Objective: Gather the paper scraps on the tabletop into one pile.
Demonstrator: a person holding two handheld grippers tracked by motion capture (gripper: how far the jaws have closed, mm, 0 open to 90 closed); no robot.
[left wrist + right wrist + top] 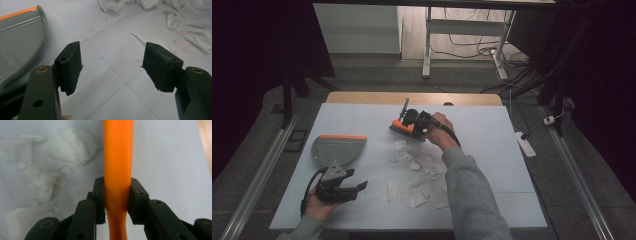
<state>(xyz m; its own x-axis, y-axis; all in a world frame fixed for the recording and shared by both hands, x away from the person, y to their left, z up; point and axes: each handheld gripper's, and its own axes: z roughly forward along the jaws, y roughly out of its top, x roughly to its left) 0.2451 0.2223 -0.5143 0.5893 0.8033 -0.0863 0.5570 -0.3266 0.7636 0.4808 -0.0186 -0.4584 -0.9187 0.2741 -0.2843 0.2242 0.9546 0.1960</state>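
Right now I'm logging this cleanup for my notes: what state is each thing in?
Left gripper: open, empty, low over the table.
Right gripper: shut on the brush's orange handle.
Brush: held, at the far edge of the scraps.
Dustpan: flat on the table, untouched.
Paper scraps: torn, scattered mid-table.

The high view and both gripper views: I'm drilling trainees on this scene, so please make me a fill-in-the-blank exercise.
1. The right gripper is shut on the brush's ____ handle.
2. The left gripper's jaws are ____.
3. Torn white ____ scraps lie on the table.
4. The grey dustpan has an ____ edge.

Missing words: orange; open; paper; orange
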